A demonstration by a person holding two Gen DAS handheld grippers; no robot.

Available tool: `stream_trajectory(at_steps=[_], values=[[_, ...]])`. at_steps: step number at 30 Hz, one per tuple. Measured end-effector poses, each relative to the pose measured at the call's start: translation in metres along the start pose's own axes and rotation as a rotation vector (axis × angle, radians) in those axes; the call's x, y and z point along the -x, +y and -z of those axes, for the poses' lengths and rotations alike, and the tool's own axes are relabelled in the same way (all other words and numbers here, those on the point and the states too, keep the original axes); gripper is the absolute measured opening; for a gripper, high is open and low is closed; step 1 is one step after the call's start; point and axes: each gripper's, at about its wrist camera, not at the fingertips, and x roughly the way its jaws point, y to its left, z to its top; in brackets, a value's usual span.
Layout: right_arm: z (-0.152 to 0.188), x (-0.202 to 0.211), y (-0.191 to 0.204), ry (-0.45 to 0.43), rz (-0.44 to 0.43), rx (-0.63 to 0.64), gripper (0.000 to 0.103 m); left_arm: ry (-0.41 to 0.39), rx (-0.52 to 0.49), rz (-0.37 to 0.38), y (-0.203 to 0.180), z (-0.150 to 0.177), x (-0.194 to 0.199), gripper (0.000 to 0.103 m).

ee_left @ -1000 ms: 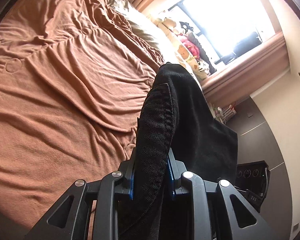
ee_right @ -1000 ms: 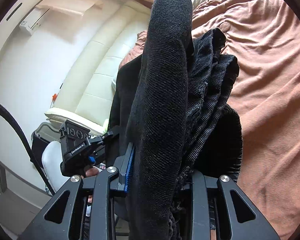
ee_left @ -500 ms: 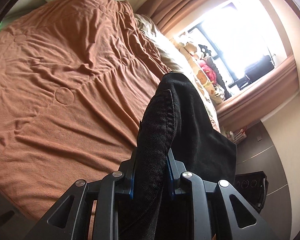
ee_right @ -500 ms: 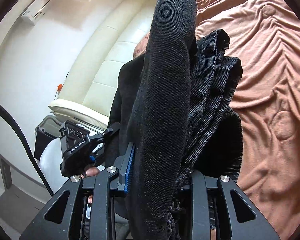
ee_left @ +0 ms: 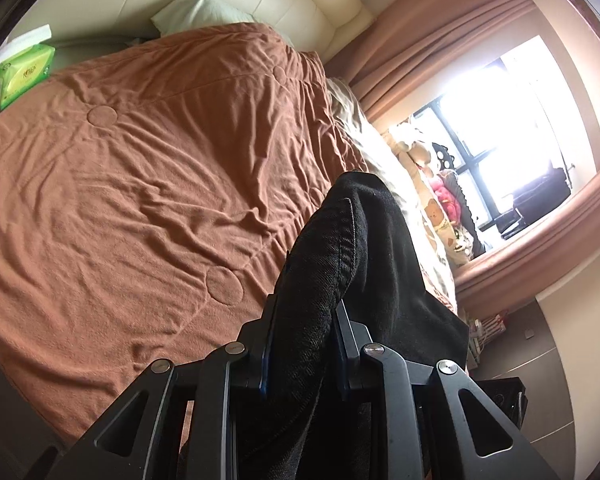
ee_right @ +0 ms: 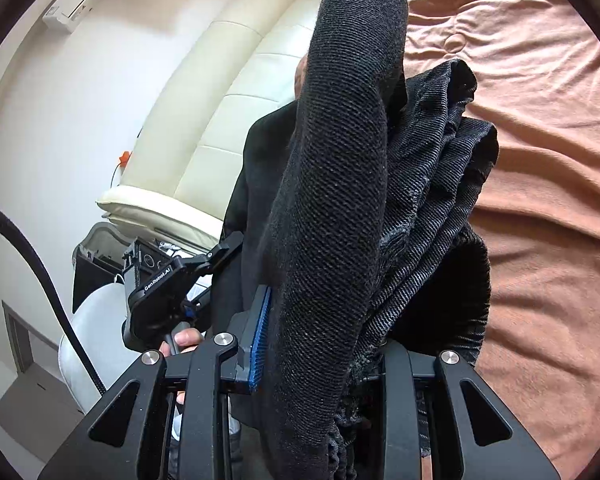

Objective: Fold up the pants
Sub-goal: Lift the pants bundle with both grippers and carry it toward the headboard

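Observation:
The black pants [ee_left: 340, 264] hang above the bed, held up by both grippers. In the left wrist view my left gripper [ee_left: 306, 320] is shut on a stitched hem of the cloth, which rises between the blue pads and drapes away to the right. In the right wrist view my right gripper [ee_right: 320, 340] is shut on a thick bunch of several folded layers of the pants [ee_right: 340, 160]. Only its left blue pad [ee_right: 260, 332] shows; the cloth hides the right one. The left gripper's body [ee_right: 160, 280], with a hand under it, sits lower left of the pants.
A rumpled brown blanket [ee_left: 140, 200] covers the bed below. A green tissue box [ee_left: 20, 72] and a pale pillow [ee_left: 196, 12] lie near the cream padded headboard [ee_right: 220, 100]. Stuffed toys [ee_left: 440, 200] line the bright window. A black cable [ee_right: 40, 272] crosses at left.
Both grippers swept across the bed with the pants still clamped. In the left view the headboard, pillow and tissue box came into sight. In the right view the headboard grew nearer.

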Motion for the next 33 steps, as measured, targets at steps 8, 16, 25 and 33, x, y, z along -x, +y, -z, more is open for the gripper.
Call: stream_trajectory(at_steps=[8, 16, 25, 33], values=[[-0.017, -0.053, -0.012, 0.07, -0.051, 0.018, 0.027, -0.062, 0.026, -0.078, 0.043, -0.056, 0.01, 0.024], [-0.036, -0.107, -0.034, 0.134, -0.106, 0.004, 0.027, -0.113, 0.051, -0.163, 0.087, -0.103, 0.02, 0.024], [-0.049, -0.13, -0.06, 0.173, -0.136, -0.029, 0.027, -0.164, 0.088, -0.232, 0.127, -0.15, 0.027, 0.024], [-0.052, -0.139, -0.078, 0.178, -0.116, -0.029, 0.03, -0.209, 0.091, -0.303, 0.16, -0.183, 0.018, 0.026]])
